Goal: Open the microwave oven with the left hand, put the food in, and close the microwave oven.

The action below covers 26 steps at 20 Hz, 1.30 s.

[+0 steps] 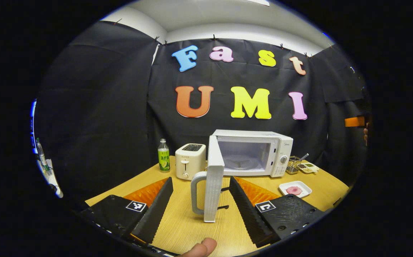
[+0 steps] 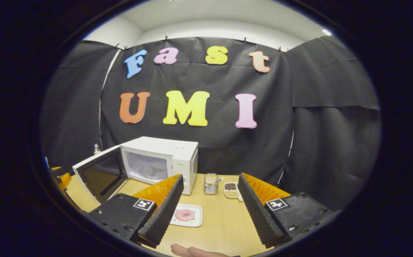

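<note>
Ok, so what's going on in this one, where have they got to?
A person holds a gripper in each hand at a wooden table. The microwave is already open: its door stands swung out, between the open fingers of the left gripper, which do not press on it. The cavity looks empty. The food, a pink piece on a small white tray, still lies on the table in front of the open right gripper. So the door is done, the loading is not.
</note>
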Each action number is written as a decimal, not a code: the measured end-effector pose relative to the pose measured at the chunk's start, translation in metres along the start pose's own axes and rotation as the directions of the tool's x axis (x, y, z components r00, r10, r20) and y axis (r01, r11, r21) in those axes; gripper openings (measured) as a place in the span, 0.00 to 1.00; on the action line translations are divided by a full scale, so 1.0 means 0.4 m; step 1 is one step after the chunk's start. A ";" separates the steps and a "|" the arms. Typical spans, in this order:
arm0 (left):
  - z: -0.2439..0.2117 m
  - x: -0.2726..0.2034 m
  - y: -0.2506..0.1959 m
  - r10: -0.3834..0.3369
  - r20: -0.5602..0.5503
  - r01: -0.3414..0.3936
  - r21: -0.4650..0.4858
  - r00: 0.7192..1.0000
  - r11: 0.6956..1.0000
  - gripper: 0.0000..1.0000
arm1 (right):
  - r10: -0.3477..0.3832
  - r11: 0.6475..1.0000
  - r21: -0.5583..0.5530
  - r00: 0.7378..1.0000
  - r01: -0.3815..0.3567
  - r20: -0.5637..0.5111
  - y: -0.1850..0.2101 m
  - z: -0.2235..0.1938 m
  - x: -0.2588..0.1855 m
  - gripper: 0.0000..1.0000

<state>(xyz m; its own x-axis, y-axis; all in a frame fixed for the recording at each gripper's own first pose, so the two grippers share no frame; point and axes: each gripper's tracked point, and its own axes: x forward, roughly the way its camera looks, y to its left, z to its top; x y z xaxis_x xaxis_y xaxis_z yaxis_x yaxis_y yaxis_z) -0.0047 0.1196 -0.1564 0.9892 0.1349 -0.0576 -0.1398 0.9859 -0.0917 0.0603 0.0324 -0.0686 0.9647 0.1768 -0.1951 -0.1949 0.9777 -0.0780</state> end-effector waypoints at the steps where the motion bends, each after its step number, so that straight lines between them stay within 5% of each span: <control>1: 0.026 -0.004 -0.008 0.004 0.013 -0.004 -0.004 1.000 1.000 0.95 | 0.004 1.000 -0.013 1.000 -0.005 -0.030 0.001 -0.008 0.024 0.92; 2: 0.047 -0.011 -0.017 0.001 0.018 -0.001 -0.009 1.000 1.000 0.95 | 0.018 1.000 -0.016 0.998 -0.019 -0.067 0.009 -0.024 0.051 0.98; 5: 0.134 -0.026 -0.056 -0.018 0.061 0.019 -0.008 0.998 1.000 0.95 | 0.069 0.997 -0.032 0.981 -0.076 -0.183 0.030 -0.077 0.124 0.98; 9: 0.219 -0.037 -0.089 -0.010 0.099 0.009 0.010 0.995 1.000 0.95 | 0.120 0.987 -0.057 0.920 -0.152 -0.372 0.039 -0.200 0.230 0.99; 13: 0.274 -0.052 -0.145 -0.033 0.139 0.030 0.027 0.990 0.999 0.94 | 0.208 0.968 0.000 0.799 -0.252 -0.564 0.061 -0.351 0.308 0.99; 16: 0.268 -0.050 -0.186 -0.058 0.142 0.051 0.046 0.988 0.998 0.94 | 0.220 0.968 0.067 0.690 -0.241 -0.689 0.053 -0.487 0.368 0.97; 17: 0.257 -0.044 -0.192 -0.053 0.128 0.045 0.061 0.990 0.997 0.94 | 0.195 0.975 0.071 0.659 -0.210 -0.726 0.041 -0.532 0.394 0.89; 18: 0.250 -0.037 -0.187 -0.043 0.122 0.034 0.076 0.992 0.997 0.94 | 0.190 0.977 0.079 0.640 -0.198 -0.744 0.039 -0.564 0.424 0.96; 19: 0.240 -0.029 -0.184 -0.034 0.111 0.024 0.087 0.993 0.996 0.95 | 0.193 0.975 0.082 0.616 -0.205 -0.763 0.039 -0.598 0.437 0.86; 20: 0.233 -0.025 -0.180 -0.028 0.104 0.019 0.085 0.994 0.996 0.95 | 0.206 0.973 0.100 0.586 -0.209 -0.784 0.045 -0.627 0.447 0.92; 21: 0.229 -0.022 -0.179 -0.030 0.098 0.022 0.076 0.995 0.997 0.96 | 0.232 0.967 0.129 0.552 -0.219 -0.801 0.057 -0.652 0.441 0.80; 23: 0.222 -0.018 -0.173 -0.029 0.088 0.024 0.059 0.996 0.998 0.95 | 0.278 0.954 0.186 0.471 -0.233 -0.837 0.089 -0.693 0.431 0.77; 24: 0.224 -0.019 -0.166 -0.028 0.095 0.023 0.053 0.995 0.998 0.96 | 0.301 0.946 0.206 0.446 -0.249 -0.843 0.101 -0.705 0.434 0.84; 25: 0.233 -0.018 -0.164 -0.035 0.113 0.030 0.048 0.993 0.998 0.96 | 0.312 0.942 0.218 0.429 -0.256 -0.848 0.112 -0.717 0.439 0.68; 26: 0.241 -0.018 -0.167 -0.049 0.131 0.044 0.040 0.990 0.998 0.96 | 0.321 0.938 0.227 0.413 -0.260 -0.853 0.120 -0.723 0.442 0.76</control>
<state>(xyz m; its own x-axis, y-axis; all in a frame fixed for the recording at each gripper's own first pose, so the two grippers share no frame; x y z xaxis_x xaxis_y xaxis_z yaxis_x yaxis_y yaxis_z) 0.0020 0.0624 -0.0542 0.9921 0.0984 0.0774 -0.0943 0.9940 -0.0547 0.1705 0.0777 -0.3896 0.1846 0.2902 -0.9390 -0.3939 0.8972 0.1999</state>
